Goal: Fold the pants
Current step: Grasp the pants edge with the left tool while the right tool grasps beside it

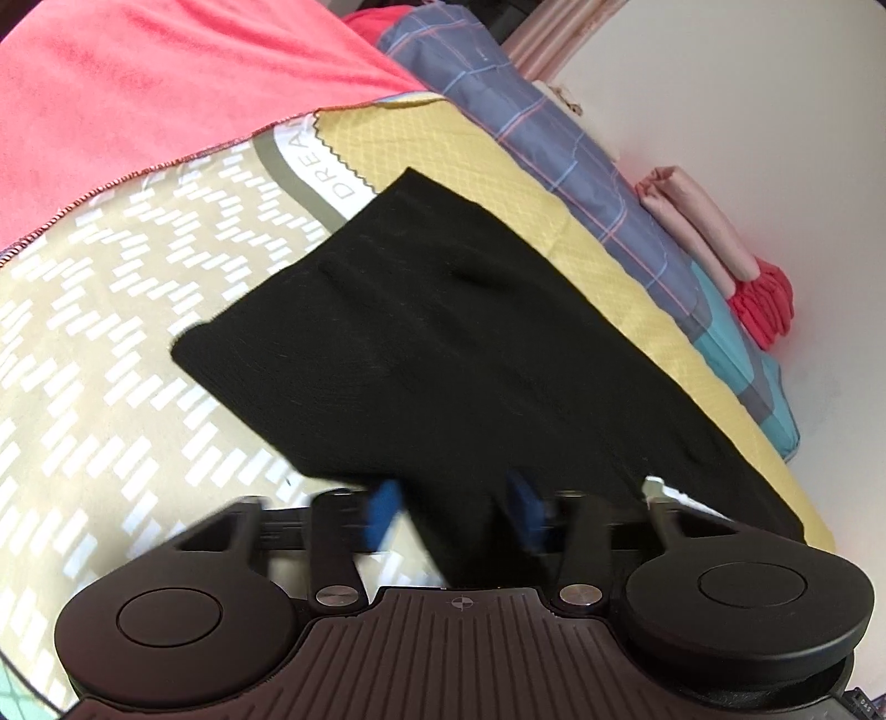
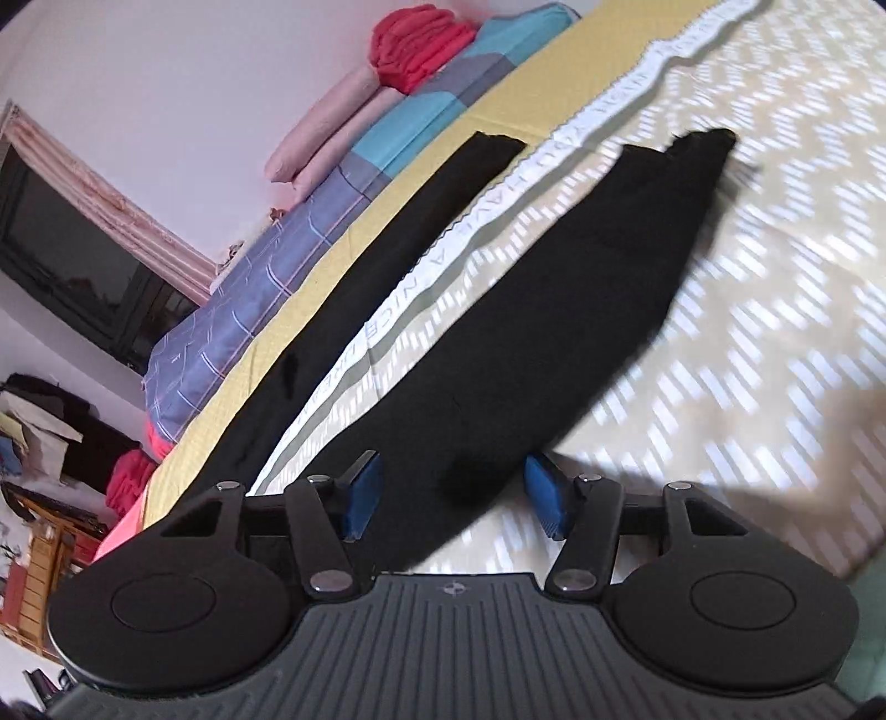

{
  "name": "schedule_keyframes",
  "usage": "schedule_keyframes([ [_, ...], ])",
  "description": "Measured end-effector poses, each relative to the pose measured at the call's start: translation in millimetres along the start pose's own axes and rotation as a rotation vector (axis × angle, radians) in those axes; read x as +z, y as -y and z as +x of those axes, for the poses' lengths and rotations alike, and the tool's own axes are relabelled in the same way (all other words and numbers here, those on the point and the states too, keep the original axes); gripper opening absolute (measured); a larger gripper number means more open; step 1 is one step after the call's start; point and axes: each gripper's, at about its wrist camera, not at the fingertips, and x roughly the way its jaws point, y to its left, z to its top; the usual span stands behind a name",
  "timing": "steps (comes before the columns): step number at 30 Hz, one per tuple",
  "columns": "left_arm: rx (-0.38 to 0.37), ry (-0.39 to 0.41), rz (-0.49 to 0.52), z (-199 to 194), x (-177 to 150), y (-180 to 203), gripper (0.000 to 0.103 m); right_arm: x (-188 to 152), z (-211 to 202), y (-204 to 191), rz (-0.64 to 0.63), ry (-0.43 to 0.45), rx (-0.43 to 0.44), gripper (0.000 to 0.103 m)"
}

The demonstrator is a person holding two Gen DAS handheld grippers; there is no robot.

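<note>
- Two black legs of the pants point(image 2: 498, 310) are seen spread apart on the bedspread point(image 2: 747, 232), one on its yellow border, the other on the beige pattern.
- The right gripper point(image 2: 451, 495) is held wide apart astride the nearer leg, pads not pressing it.
- The left gripper point(image 1: 457, 518) is parted too, with the pants' edge lying loose between its blue pads.
- A plaid quilt point(image 1: 554, 144) is folded beside the wall.

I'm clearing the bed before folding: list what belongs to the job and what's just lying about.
Job:
- black fabric pants
- left tongs
- right tongs

Lying about:
- coral-pink towel
- blue plaid folded quilt
- pale pink rolled cloth
- red bunched fabric
</note>
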Motion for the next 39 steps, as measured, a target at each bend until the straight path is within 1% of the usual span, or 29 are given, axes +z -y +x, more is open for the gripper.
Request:
schedule_keyframes([
  [1, -0.005, 0.001, -0.007, 1, 1, -4, 0.098, 1, 4, -2, -0.027, 0.004, -0.011, 0.052],
  [2, -0.022, 0.004, -0.021, 3, 3, -7, 0.095, 2, 9, -3, -0.064, 0.009, -0.041, 0.035],
  [3, -0.032, 0.006, -0.033, 4, 5, -10, 0.089, 3, 13, -6, -0.103, 0.013, -0.079, 0.024],
  [4, -0.040, 0.002, -0.044, 6, 8, -11, 0.087, 3, 16, -10, -0.135, 0.017, -0.111, 0.011],
  [6, -0.063, 0.004, -0.065, 5, 14, -12, 0.084, 7, 15, -14, -0.153, 0.024, -0.095, 0.009],
  [8, -0.080, 0.026, -0.061, 1, 22, -7, 0.083, 19, 12, -23, -0.168, 0.053, -0.059, 0.009],
  [11, -0.119, 0.042, -0.078, 0, 45, 4, 0.082, 48, 14, -44, -0.192, 0.070, 0.009, 0.009],
  [12, -0.119, 0.051, -0.077, 3, 55, 9, 0.082, 59, 19, -52, -0.199, 0.068, 0.024, 0.009],
  [15, -0.105, 0.059, -0.051, 25, 88, 29, 0.082, 98, 48, -71, -0.190, 0.035, 0.044, 0.009],
  [18, -0.060, 0.026, -0.022, 68, 123, 47, 0.081, 134, 96, -87, -0.184, -0.011, 0.029, 0.009],
  [19, -0.039, 0.002, -0.013, 85, 134, 51, 0.082, 146, 117, -89, -0.168, -0.039, 0.022, 0.010],
  [20, -0.014, -0.026, -0.003, 103, 145, 54, 0.082, 158, 139, -91, -0.150, -0.063, 0.020, 0.013],
  [21, 0.001, -0.062, -0.001, 120, 155, 55, 0.082, 168, 159, -93, -0.148, -0.081, 0.022, 0.014],
  [22, -0.002, -0.104, -0.004, 135, 163, 55, 0.088, 177, 180, -94, -0.162, -0.105, 0.022, 0.023],
  [23, -0.006, -0.135, -0.023, 144, 169, 52, 0.090, 184, 198, -92, -0.144, -0.128, 0.016, 0.042],
  [24, -0.023, -0.155, -0.046, 148, 174, 50, 0.092, 192, 211, -88, -0.091, -0.154, 0.011, 0.051],
  [25, -0.045, -0.167, -0.052, 147, 178, 49, 0.094, 198, 221, -82, -0.034, -0.185, 0.032, 0.064],
  [26, -0.067, -0.160, -0.052, 143, 181, 47, 0.095, 203, 224, -77, 0.009, -0.192, 0.077, 0.065],
  [27, -0.086, -0.135, -0.053, 137, 184, 45, 0.096, 208, 221, -73, 0.040, -0.165, 0.117, 0.065],
  [28, -0.089, -0.096, -0.052, 129, 186, 42, 0.101, 212, 215, -69, 0.055, -0.122, 0.159, 0.066],
  [29, -0.073, -0.044, -0.048, 122, 188, 41, 0.103, 214, 204, -64, 0.056, -0.051, 0.178, 0.074],
  [30, -0.049, 0.005, -0.047, 116, 188, 41, 0.103, 214, 192, -61, 0.049, 0.031, 0.160, 0.078],
  [31, -0.015, 0.037, -0.049, 111, 187, 40, 0.103, 213, 179, -60, 0.024, 0.106, 0.116, 0.086],
  [32, 0.021, 0.058, -0.048, 108, 185, 41, 0.103, 210, 167, -60, -0.021, 0.154, 0.062, 0.087],
  [34, 0.059, 0.088, -0.022, 106, 176, 46, 0.103, 200, 147, -66, -0.149, 0.195, -0.041, 0.087],
  [36, 0.068, 0.113, 0.014, 102, 162, 52, 0.103, 180, 126, -72, -0.294, 0.225, -0.083, 0.090],
  [37, 0.070, 0.127, 0.030, 99, 154, 56, 0.103, 169, 117, -74, -0.360, 0.233, -0.093, 0.096],
  [38, 0.071, 0.139, 0.046, 97, 147, 60, 0.103, 157, 110, -74, -0.421, 0.230, -0.094, 0.100],
  [39, 0.070, 0.150, 0.060, 95, 138, 64, 0.103, 146, 107, -74, -0.481, 0.211, -0.090, 0.101],
])
